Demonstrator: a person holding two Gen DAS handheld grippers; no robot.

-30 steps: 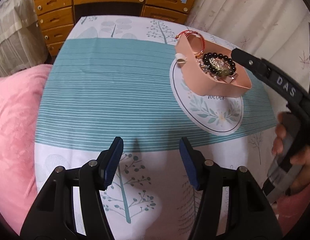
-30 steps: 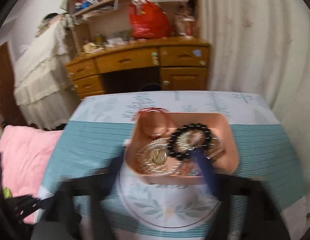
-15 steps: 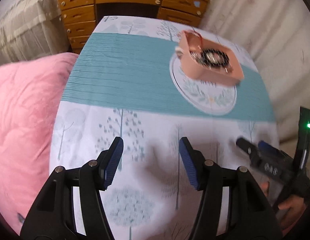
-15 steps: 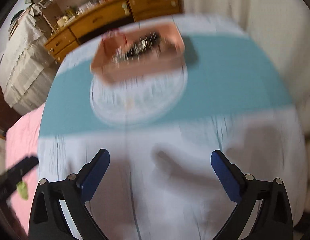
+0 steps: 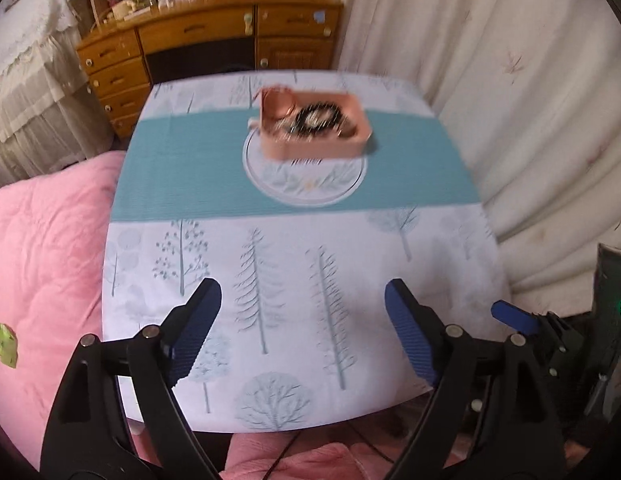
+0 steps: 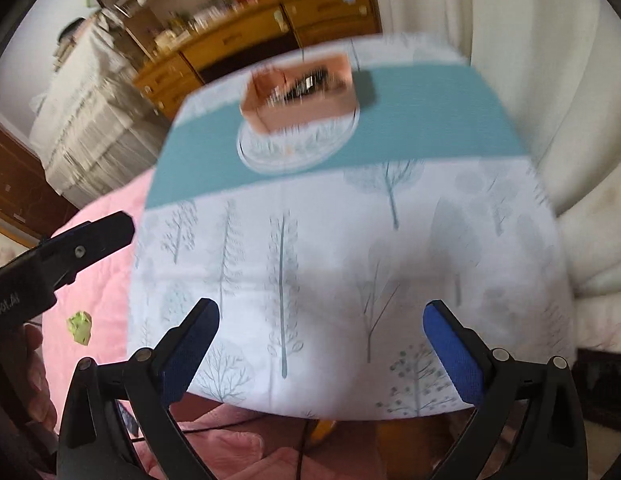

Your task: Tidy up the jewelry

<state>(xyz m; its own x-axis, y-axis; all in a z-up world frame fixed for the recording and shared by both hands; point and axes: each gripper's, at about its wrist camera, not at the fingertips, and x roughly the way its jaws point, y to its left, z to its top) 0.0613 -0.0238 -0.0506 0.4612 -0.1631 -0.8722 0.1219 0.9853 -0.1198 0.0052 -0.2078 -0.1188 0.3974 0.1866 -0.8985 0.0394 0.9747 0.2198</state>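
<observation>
the left gripper (image 5: pixel 302 312) stands with its blue-padded jaws spread wide and nothing between them; they have just been opening further. the right gripper (image 6: pixel 320 330) is spread wider still, also empty, its jaws having just opened to that width. both hang over the near, white part of a tablecloth (image 5: pixel 294 280) printed with pale trees, well apart from the jewelry. further out, across a teal band of the cloth, a pink tray (image 5: pixel 310 148) sits on the far edge of a round white medallion printed on the cloth (image 5: pixel 306 188). inside the tray lie a black beaded bracelet (image 5: pixel 316 114), a reddish cord loop at its left end (image 5: pixel 280 102), and some blurred metallic pieces. to the left of the table is a pink quilt (image 5: pixel 42 248) with a small green scrap on it (image 5: pixel 4 344). behind the table stands a wooden desk with drawers (image 5: pixel 198 40), with cream curtains to the right (image 5: pixel 510 80).
</observation>
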